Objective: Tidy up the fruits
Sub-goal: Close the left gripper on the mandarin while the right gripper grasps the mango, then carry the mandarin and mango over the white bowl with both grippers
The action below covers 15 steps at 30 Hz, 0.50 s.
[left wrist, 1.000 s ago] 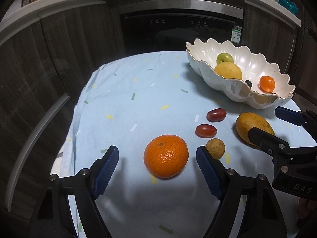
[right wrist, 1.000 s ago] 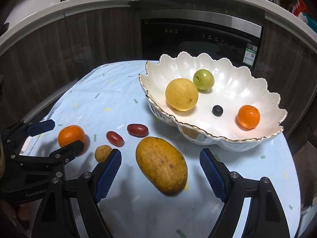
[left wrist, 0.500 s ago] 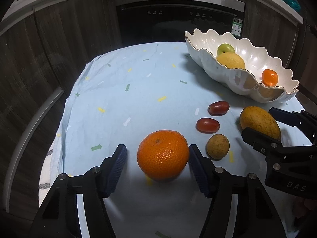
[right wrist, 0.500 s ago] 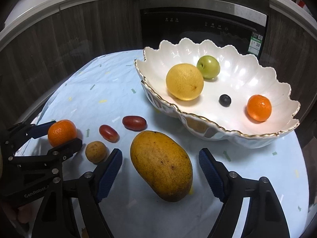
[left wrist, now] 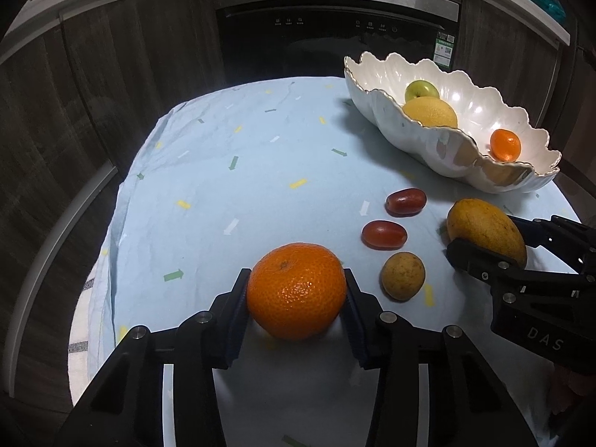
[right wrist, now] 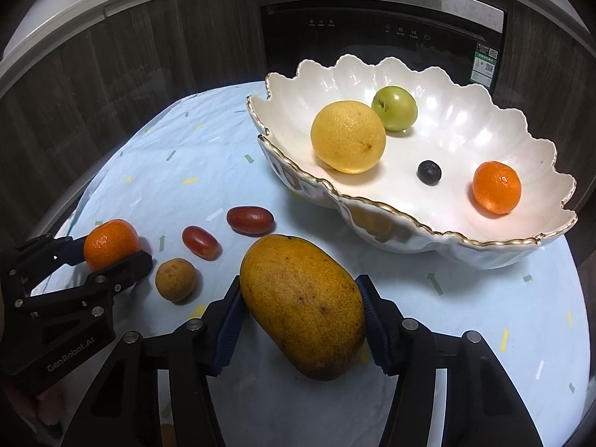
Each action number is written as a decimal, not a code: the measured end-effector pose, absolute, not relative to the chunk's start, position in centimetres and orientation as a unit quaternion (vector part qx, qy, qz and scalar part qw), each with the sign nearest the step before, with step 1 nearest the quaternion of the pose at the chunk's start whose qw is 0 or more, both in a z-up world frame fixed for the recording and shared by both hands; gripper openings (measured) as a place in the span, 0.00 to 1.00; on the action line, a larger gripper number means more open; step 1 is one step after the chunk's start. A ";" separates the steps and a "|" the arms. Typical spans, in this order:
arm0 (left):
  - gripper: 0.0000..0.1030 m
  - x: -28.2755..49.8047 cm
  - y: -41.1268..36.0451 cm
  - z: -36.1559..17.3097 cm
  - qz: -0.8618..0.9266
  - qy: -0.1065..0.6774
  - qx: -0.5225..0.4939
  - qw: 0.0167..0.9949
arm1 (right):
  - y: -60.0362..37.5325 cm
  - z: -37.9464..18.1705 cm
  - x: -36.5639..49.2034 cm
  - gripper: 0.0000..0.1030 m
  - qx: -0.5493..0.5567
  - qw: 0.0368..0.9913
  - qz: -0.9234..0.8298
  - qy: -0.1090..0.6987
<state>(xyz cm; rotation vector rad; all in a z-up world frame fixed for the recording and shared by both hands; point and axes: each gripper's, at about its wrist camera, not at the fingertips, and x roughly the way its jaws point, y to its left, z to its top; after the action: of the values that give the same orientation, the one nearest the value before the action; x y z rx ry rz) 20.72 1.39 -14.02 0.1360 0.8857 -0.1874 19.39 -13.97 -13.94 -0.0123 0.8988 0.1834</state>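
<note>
We're at the grab step: left claw (left wrist: 296, 292) closing w/ pads touching the orange (left wrist: 296, 290), right claw (right wrist: 301, 316) closing on the mango (right wrist: 303, 309), both fruits on the worktop (left wrist: 223, 186). Next, probably: firm grips, lift, carry over to the bowl (right wrist: 465, 238).

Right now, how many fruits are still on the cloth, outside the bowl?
5: orange between the left gripper pads, mango between the right gripper pads, two red fruits and a small brown one between them.
</note>
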 end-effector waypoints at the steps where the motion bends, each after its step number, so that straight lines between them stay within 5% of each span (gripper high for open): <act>1: 0.43 20.6 1.4 -13.9 -0.090 0.426 0.067 0.898 | -13.9 -13.8 19.3 0.56 -0.007 0.897 0.089 0.432; 15: 0.43 19.4 1.4 -11.7 -0.088 0.404 0.068 0.908 | -13.9 -11.5 18.3 0.56 -0.015 0.907 0.088 0.411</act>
<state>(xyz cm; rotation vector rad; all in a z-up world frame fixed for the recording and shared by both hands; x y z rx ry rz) 19.37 1.42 -11.67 0.1401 0.8342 -0.1825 18.31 -13.92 -11.54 -0.0301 0.8477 0.1820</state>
